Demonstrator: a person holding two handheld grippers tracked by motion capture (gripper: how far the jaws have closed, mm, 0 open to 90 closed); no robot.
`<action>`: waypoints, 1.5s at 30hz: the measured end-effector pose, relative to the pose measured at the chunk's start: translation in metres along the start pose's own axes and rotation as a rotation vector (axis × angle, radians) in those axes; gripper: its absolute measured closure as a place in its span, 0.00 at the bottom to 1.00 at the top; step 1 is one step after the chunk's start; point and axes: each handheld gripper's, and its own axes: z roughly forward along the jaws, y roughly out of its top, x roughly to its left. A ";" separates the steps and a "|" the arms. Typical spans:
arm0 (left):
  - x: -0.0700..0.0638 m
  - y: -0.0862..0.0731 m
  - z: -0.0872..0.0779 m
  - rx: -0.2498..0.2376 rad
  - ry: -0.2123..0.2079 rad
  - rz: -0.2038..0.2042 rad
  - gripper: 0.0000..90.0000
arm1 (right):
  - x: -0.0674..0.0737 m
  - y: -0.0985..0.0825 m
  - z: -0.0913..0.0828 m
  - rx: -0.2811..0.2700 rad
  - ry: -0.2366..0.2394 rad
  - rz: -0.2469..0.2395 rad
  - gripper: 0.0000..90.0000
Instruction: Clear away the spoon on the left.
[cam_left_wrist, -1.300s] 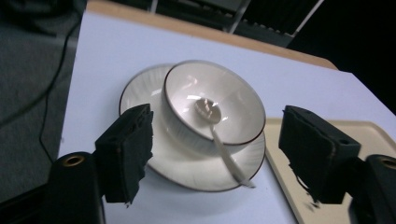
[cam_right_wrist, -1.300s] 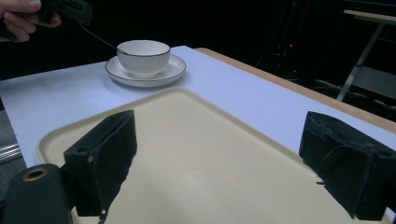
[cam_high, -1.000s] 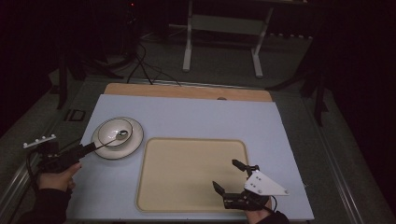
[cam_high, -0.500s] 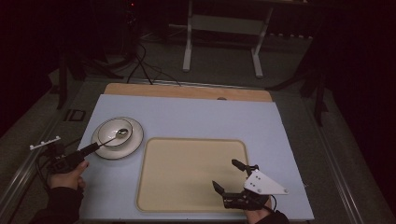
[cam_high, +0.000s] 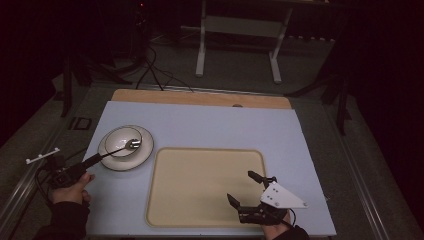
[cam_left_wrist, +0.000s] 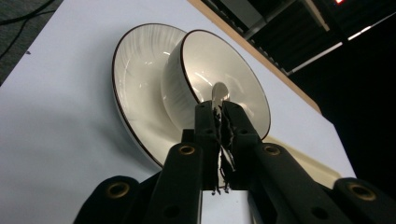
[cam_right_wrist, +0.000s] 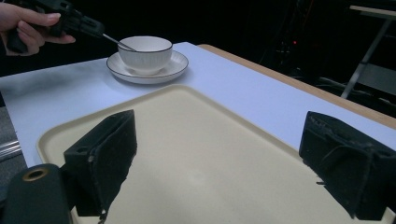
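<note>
A white bowl (cam_high: 120, 136) with a dark rim stands on a matching saucer (cam_high: 145, 152) at the left of the blue-white table. A metal spoon (cam_high: 131, 145) lies with its head inside the bowl (cam_left_wrist: 219, 70). My left gripper (cam_high: 95, 160) is shut on the spoon's handle (cam_left_wrist: 219, 91) just outside the bowl's rim, over the saucer (cam_left_wrist: 135, 60). My right gripper (cam_high: 241, 186) stands open and holds nothing over the near right part of the beige tray (cam_high: 205, 185). In the right gripper view the tray (cam_right_wrist: 201, 154) spreads between the wide jaws, with the bowl (cam_right_wrist: 144, 51) beyond.
A wooden strip (cam_high: 200, 97) runs along the table's far edge. A metal stand (cam_high: 235, 30) and cables lie on the dark floor behind. A person's hand (cam_right_wrist: 28, 23) grips the left gripper (cam_right_wrist: 79, 21) at the table's left edge.
The left hand has shifted slightly at the table's left edge, with the spoon still in the bowl. The right gripper has stayed where it was, open.
</note>
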 end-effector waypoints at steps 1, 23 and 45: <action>0.000 0.001 -0.001 -0.004 0.001 0.004 0.98 | 0.000 0.000 0.000 0.000 0.000 0.000 0.13; -0.017 0.026 -0.028 -0.059 0.001 0.196 1.00 | -0.002 0.000 0.000 -0.008 -0.023 -0.015 0.13; -0.062 0.055 -0.058 0.006 -0.071 0.387 1.00 | -0.004 0.000 -0.002 -0.021 -0.038 -0.009 0.13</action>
